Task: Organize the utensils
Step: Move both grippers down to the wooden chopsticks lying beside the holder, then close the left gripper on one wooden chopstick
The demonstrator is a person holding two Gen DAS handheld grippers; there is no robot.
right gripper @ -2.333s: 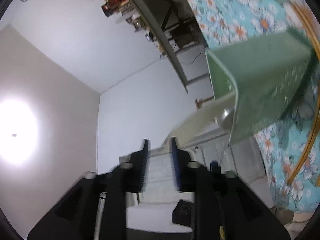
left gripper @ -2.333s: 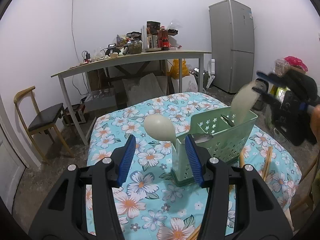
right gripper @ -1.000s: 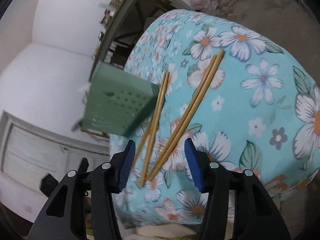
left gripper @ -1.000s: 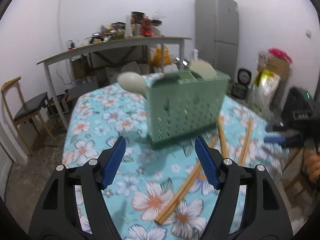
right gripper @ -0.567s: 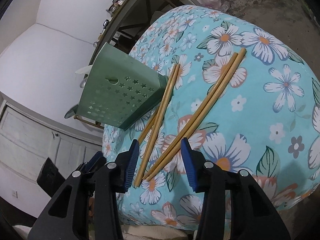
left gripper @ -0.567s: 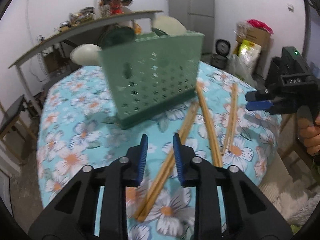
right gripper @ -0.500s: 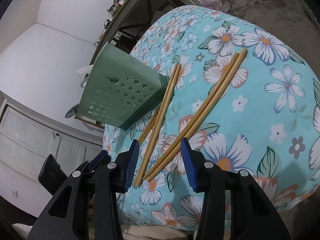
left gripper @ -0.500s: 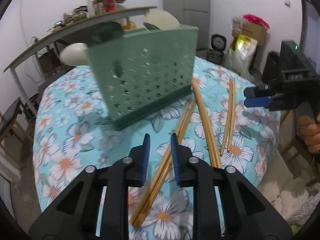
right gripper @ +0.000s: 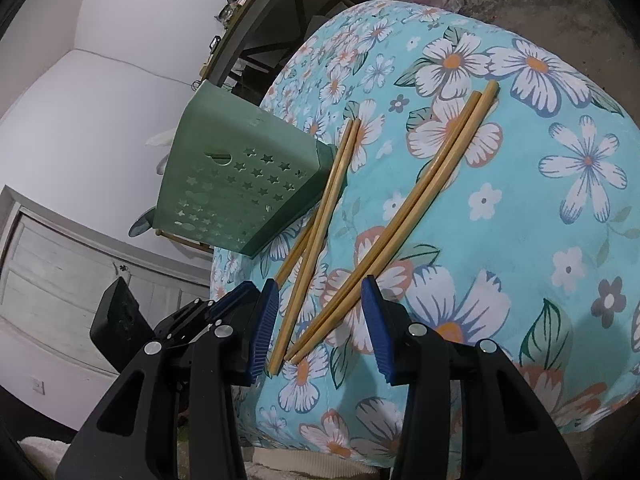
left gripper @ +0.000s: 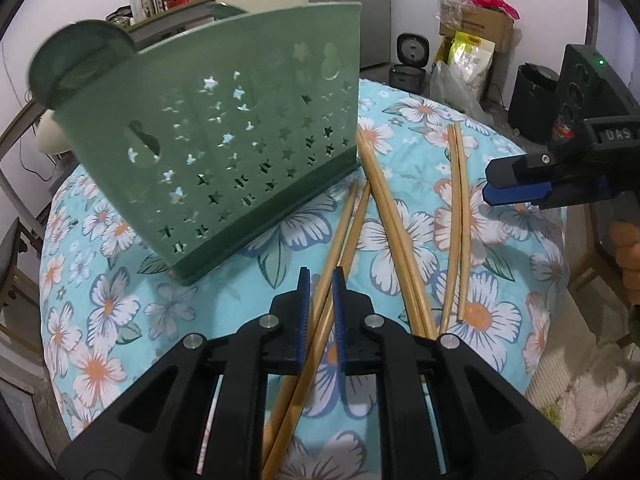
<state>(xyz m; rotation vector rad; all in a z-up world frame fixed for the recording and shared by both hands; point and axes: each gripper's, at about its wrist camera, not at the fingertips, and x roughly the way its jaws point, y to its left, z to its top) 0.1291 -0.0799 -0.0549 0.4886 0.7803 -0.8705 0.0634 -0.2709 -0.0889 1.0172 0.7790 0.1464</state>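
Left wrist view: chopstick pair runs lengthwise between closing left gripper.

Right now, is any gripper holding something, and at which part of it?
The left gripper is closing on a pair of chopsticks, near their lower end; whether the pads already press them cannot be told. The right gripper is open and holds nothing.

**Colours on the tabletop**

The tabletop wears turquoise cloth with white, orange-centred flowers. The utensil holder is sage green with star-shaped holes. The chopsticks are pale bamboo-yellow. The tongs are black with blue pads.
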